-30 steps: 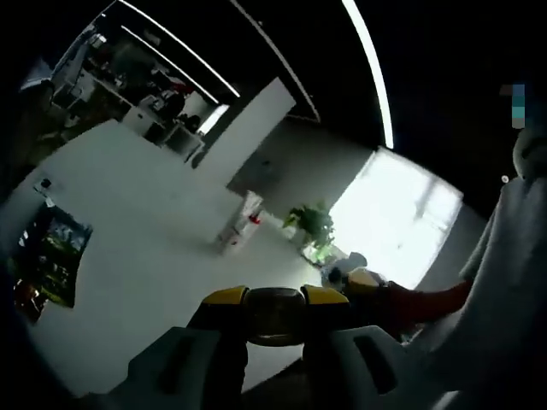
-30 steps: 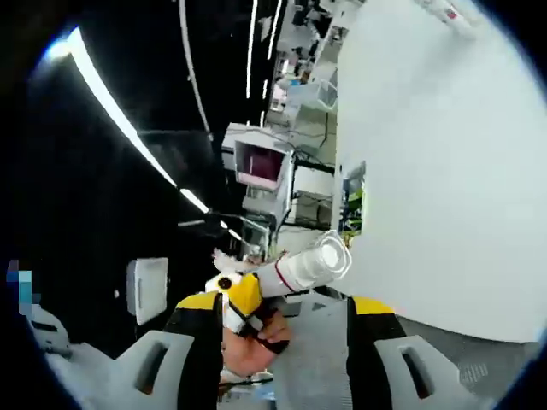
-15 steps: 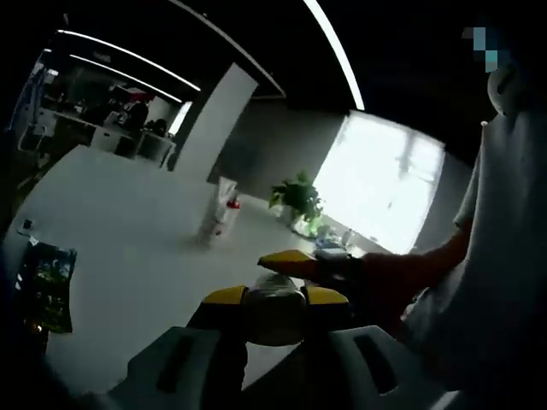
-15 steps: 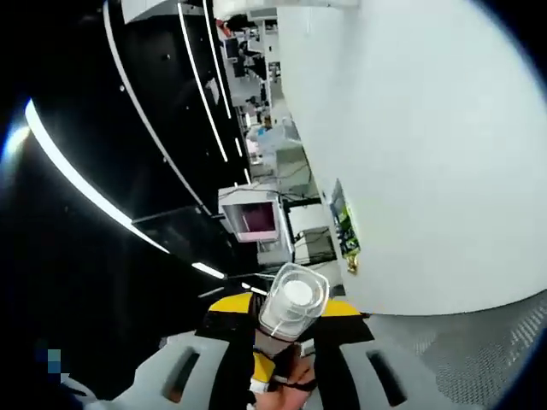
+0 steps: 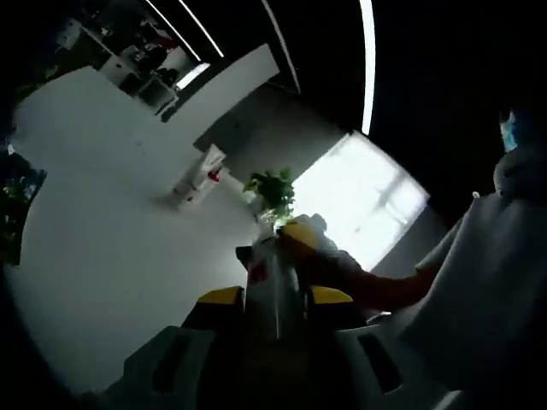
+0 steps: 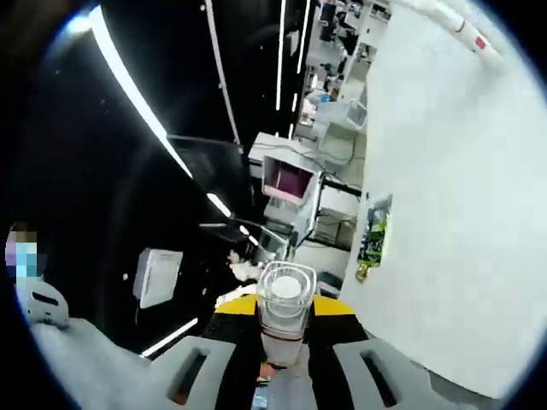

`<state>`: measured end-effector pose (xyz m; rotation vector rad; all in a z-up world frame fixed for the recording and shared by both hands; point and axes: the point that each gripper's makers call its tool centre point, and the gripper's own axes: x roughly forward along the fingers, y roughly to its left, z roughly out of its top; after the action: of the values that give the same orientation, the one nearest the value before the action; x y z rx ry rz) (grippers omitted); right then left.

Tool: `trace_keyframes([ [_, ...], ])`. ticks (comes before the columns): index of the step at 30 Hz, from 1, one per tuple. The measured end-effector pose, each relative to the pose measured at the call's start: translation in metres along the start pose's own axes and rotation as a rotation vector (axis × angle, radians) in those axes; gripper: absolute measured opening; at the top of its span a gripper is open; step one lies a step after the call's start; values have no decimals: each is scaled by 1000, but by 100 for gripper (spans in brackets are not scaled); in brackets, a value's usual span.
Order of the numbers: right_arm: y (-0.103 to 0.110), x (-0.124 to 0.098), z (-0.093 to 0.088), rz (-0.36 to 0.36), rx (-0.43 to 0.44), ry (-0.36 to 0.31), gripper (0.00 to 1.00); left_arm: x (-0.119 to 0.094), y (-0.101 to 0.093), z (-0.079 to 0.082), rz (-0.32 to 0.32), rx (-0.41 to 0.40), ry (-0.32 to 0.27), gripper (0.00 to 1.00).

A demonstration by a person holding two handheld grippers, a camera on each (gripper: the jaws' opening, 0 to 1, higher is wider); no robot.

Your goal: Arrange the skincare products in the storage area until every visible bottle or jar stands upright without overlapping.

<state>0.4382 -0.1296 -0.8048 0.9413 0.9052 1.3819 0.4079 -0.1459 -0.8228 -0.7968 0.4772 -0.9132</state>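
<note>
Right gripper (image 6: 283, 342) clamped on clear-capped bottle (image 6: 285, 301) | left gripper (image 5: 275, 312) closed on same bottle (image 5: 272, 286) | white tube (image 5: 198, 174) standing on white table (image 5: 102, 222), well beyond bottle

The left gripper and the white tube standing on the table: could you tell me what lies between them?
In the left gripper view, bare white table lies between the left gripper and the tube.
</note>
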Motion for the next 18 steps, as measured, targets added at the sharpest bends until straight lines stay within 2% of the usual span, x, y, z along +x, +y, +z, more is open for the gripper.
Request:
trace_keyframes([
  [3,11,1,-6,50,-74,80,14,2,-9,-7,-62,-53,43,24],
  [7,21,2,-11,102,-165,161,14,3,-18,-14,-113,-125,80,22],
  [9,21,4,-14,102,-163,192,15,3,-18,-19,-111,-119,113,22],
  [11,23,6,-14,112,-166,207,15,3,-22,-19,-127,-108,108,21],
  [13,22,7,-13,97,-187,202,16,2,-18,-16,-100,-64,90,21],
  [14,18,8,-11,78,-196,193,16,0,-12,-11,-61,-6,64,21],
  [15,7,8,-7,14,-184,173,17,-1,-8,-7,-32,7,45,21],
  [16,2,8,-6,-14,-174,159,17,-2,-1,-5,17,27,36,21],
  [17,-2,9,-5,-32,-173,150,18,-2,3,-6,38,43,41,21],
  [18,-10,10,-4,-78,-161,132,18,-2,11,-6,92,71,45,21],
])
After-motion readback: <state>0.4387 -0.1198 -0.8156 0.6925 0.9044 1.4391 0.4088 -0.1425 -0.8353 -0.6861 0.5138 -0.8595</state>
